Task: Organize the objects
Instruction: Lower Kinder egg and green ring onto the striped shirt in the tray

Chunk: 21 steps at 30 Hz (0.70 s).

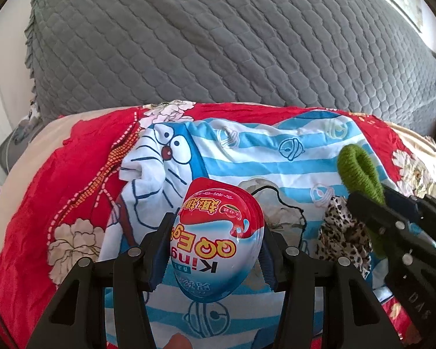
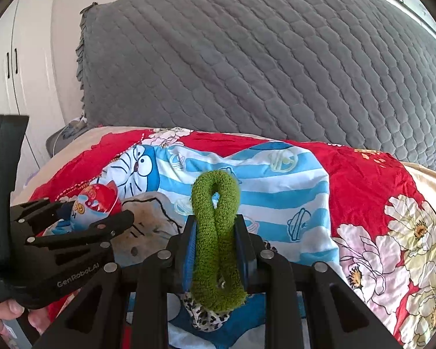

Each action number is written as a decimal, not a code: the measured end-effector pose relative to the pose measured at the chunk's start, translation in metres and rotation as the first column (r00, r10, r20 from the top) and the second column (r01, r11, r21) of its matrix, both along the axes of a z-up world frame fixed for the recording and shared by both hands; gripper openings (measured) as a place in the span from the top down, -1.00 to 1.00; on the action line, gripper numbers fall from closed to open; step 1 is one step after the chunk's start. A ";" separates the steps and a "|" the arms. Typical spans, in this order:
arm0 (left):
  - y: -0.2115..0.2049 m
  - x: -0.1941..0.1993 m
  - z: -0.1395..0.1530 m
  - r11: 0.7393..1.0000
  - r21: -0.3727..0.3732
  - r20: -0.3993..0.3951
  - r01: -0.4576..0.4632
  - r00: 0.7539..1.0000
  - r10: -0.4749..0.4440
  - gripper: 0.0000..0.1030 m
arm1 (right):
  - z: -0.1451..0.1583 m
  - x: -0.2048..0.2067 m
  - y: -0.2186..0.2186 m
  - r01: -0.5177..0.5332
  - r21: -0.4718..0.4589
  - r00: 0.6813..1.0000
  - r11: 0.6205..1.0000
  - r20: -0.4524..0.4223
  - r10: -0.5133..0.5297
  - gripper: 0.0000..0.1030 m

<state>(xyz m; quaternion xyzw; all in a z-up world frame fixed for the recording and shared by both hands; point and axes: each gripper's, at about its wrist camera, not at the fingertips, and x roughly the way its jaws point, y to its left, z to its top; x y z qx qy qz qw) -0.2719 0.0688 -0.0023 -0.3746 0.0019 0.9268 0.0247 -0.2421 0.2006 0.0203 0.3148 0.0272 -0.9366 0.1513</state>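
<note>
My left gripper (image 1: 215, 250) is shut on a red, white and blue egg-shaped snack package (image 1: 218, 241), held above a blue-striped cartoon cloth (image 1: 264, 160). The same package (image 2: 96, 206) shows at the left of the right wrist view, inside the left gripper (image 2: 72, 226). My right gripper (image 2: 216, 250) is shut on a green fuzzy hair tie (image 2: 216, 226), squeezed into a long loop that sticks up past the fingers. From the left wrist view the green hair tie (image 1: 360, 171) and right gripper (image 1: 375, 203) appear at the right. A leopard-print scrunchie (image 1: 343, 235) lies on the cloth under them.
A red floral quilt (image 2: 378, 189) covers the bed under the striped cloth. A grey quilted headboard cover (image 1: 218, 37) rises behind. White cupboard doors (image 2: 14, 67) stand at the far left. A pale cartoon-cat item (image 2: 151, 218) lies between the grippers. A hand (image 2: 8, 311) holds the left gripper.
</note>
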 end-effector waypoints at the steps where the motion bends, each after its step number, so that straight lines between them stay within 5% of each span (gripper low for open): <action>1: 0.001 0.000 0.000 1.000 -0.006 -0.003 0.001 1.000 -0.001 -0.04 | 0.000 0.000 -0.002 -0.009 0.000 1.000 1.000 -0.003 0.009 0.52; 21: 0.014 -0.016 -0.009 0.999 -0.035 0.015 0.030 0.999 -0.030 -0.04 | -0.023 -0.018 -0.003 -0.025 0.002 0.995 1.000 0.099 0.025 0.52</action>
